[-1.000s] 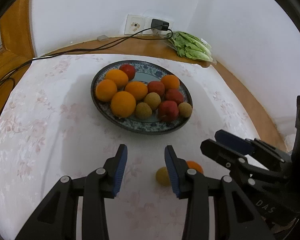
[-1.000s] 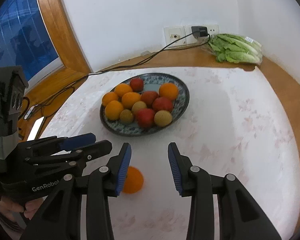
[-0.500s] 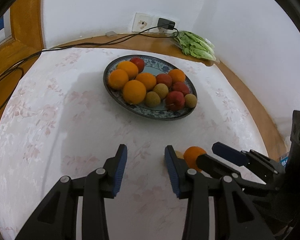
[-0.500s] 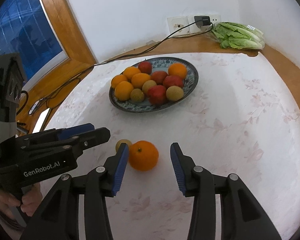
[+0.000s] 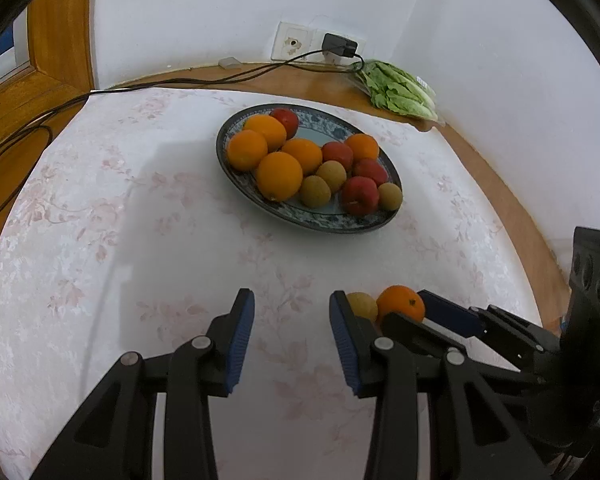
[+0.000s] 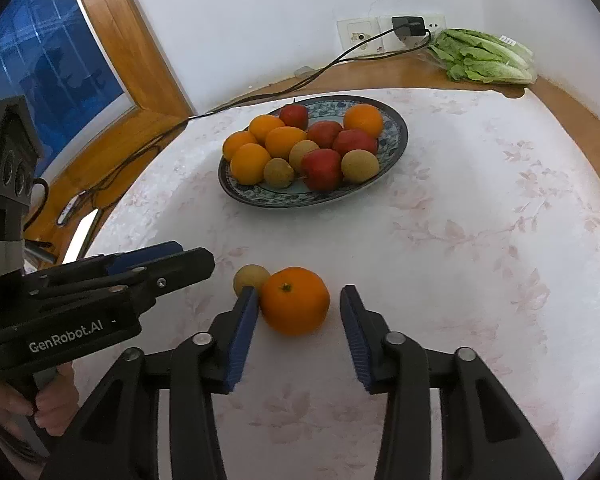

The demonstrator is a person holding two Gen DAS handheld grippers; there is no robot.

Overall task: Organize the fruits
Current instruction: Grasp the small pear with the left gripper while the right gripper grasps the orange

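A loose orange [image 6: 294, 300] lies on the white flowered cloth, and my right gripper [image 6: 298, 308] straddles it. Its jaws are closing: the left pad [image 6: 246, 320] touches the orange, while the right pad stands a little off it. A small yellow-brown fruit [image 6: 251, 276] rests against the orange's far left side. In the left wrist view the orange [image 5: 400, 304] and small fruit [image 5: 362, 305] sit just right of my left gripper [image 5: 292, 308], which is open over bare cloth. A blue patterned plate [image 6: 300, 200] farther back holds several oranges, red apples and brown fruits.
A bag of lettuce [image 6: 484, 56] lies in the far right corner by the wall sockets. A black cable [image 6: 260, 92] runs along the wooden ledge to the left. A hand [image 6: 48, 404] holds the left gripper [image 6: 196, 256] at the table's left edge.
My right gripper has moved forward and down, so the orange now sits between its fingers instead of beyond its left finger. The small fruit came into its view. The left gripper's opening is unchanged.
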